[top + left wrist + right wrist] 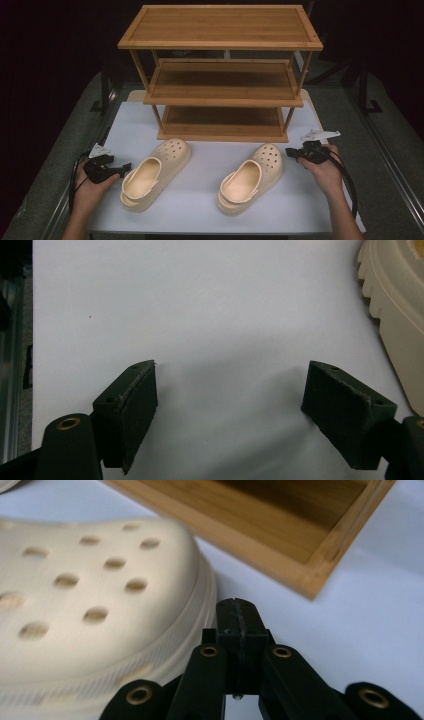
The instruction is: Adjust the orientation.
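Two cream clogs lie on the white table top, toes toward a bamboo shoe rack [220, 75]. The left clog [155, 172] has my left gripper [125, 167] just beside its heel side; that gripper [230, 405] stands open over bare table, with the clog's ridged sole [395, 305] at the right edge of its view. The right clog [252, 177] has my right gripper [290, 152] near its toe. In the right gripper view that gripper [239, 617] is shut with nothing in it, next to the perforated toe [90, 595].
The three-shelf rack stands at the back of the white table top [200, 195], its bottom shelf corner [310, 580] close ahead of the right gripper. Grey floor and metal rails [395, 165] flank the table. Cables trail from both grippers.
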`<action>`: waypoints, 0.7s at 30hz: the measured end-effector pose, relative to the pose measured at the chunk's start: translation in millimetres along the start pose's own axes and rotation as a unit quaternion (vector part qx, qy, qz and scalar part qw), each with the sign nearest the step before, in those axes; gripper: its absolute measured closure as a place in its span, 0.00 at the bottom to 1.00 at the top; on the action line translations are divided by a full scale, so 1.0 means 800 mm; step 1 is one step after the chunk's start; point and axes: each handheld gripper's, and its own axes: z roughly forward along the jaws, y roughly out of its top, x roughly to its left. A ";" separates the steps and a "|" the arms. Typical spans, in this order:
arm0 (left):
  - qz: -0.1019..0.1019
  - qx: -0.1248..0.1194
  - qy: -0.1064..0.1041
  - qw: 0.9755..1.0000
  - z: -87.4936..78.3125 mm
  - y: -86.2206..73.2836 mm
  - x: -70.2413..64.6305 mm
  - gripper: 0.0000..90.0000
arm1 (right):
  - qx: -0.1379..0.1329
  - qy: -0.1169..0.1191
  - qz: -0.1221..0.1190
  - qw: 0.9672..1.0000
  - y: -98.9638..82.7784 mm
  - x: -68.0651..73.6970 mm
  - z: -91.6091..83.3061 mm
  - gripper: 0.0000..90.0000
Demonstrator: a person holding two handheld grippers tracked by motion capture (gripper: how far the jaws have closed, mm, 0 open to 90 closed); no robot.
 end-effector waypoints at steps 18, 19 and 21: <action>0.000 0.000 0.000 1.000 0.000 0.000 0.000 0.24 | 0.021 0.064 -0.015 0.998 -0.032 0.024 -0.007 1.00; 0.000 0.000 0.000 1.000 0.000 0.000 0.000 0.24 | 0.024 0.066 -0.016 0.997 -0.032 0.026 -0.006 1.00; 0.000 0.000 0.000 1.000 0.000 0.000 0.000 0.24 | 0.027 0.068 -0.018 0.997 -0.032 0.027 -0.004 1.00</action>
